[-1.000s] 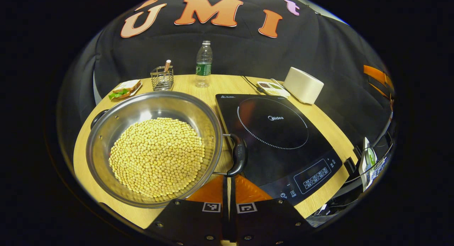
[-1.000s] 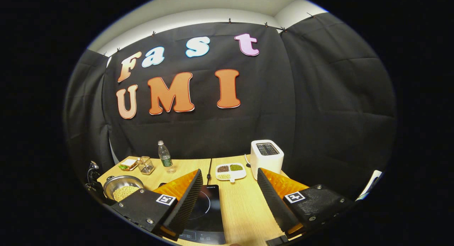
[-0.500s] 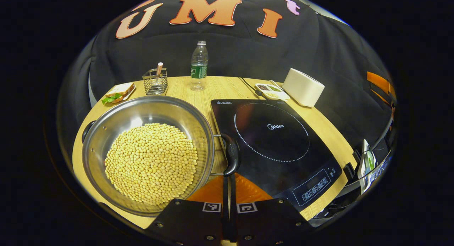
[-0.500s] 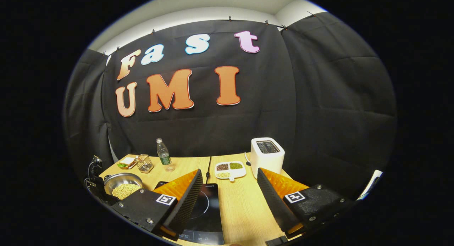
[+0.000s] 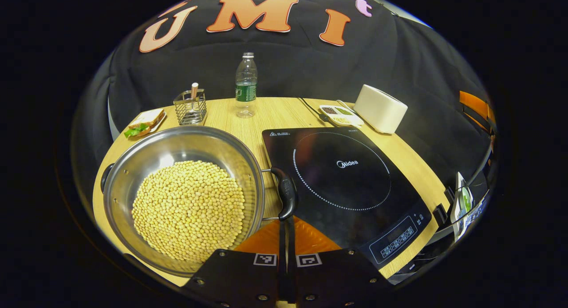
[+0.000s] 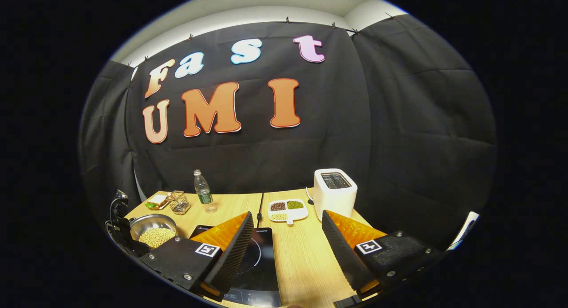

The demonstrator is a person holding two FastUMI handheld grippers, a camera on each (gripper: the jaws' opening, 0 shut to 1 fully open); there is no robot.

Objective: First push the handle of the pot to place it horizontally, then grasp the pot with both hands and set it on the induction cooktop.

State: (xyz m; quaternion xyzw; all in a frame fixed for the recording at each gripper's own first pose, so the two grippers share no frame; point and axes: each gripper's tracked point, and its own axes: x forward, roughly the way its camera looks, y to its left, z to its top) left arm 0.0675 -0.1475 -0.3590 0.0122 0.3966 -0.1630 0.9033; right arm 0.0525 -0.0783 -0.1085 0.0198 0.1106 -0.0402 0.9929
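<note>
In the left gripper view, the left gripper (image 5: 286,223) sits at the bottom centre of the frame with its fingers pressed together, only a thin slit between them, and their tips lie just below the pot's black side handle (image 5: 286,192). The pot (image 5: 182,197), a wide steel one filled with yellow beans (image 5: 188,210), rests on the wooden counter (image 5: 275,115) in the lower left of the frame, just beside the left edge of the black cooktop (image 5: 341,183), with the handle lying at the gap between them. Toward the top of the counter stand a water bottle (image 5: 245,86), a wire holder (image 5: 190,107) and a white toaster (image 5: 380,108). In the right gripper view, the right gripper (image 6: 286,250) has its fingers spread wide with nothing between them, above the counter (image 6: 306,263) near the cooktop (image 6: 257,268), and the pot (image 6: 153,230) appears small at the lower left.
</note>
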